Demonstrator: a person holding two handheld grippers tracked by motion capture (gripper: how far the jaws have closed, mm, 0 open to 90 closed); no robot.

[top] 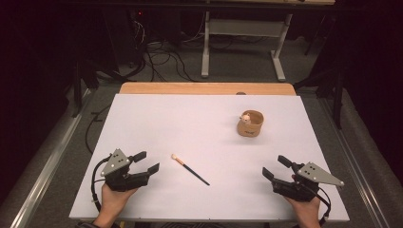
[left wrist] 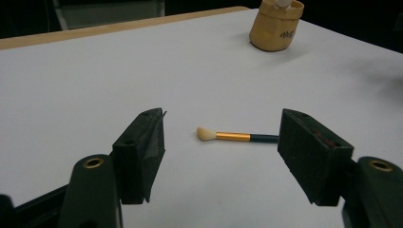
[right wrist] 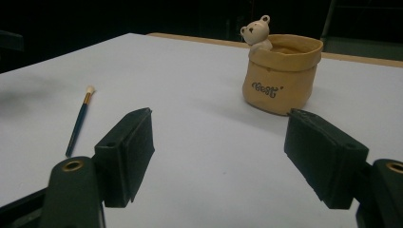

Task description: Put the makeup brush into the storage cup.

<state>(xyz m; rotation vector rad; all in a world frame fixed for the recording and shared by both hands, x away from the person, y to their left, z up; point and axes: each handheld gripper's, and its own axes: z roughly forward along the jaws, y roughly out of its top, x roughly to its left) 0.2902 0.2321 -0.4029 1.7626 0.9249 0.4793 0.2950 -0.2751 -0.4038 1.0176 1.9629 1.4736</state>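
Dim room hides the floor; both claws (top: 146, 162) (top: 274, 167) spread empty, brush (left wrist: 236, 137) handle partly hidden.

A: What colours has the slim paintbrush (top: 189, 169)?
B: Cream bristles, gold ferrule, dark blue handle.
A: And the tan sack-shaped ceramic pot (top: 250, 124)?
B: Dark lettering, a pale bear figure (right wrist: 257, 32). The counter (top: 199, 123) is white with a wooden edge.

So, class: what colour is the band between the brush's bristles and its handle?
Gold, on the brush; clearest in the left gripper view.
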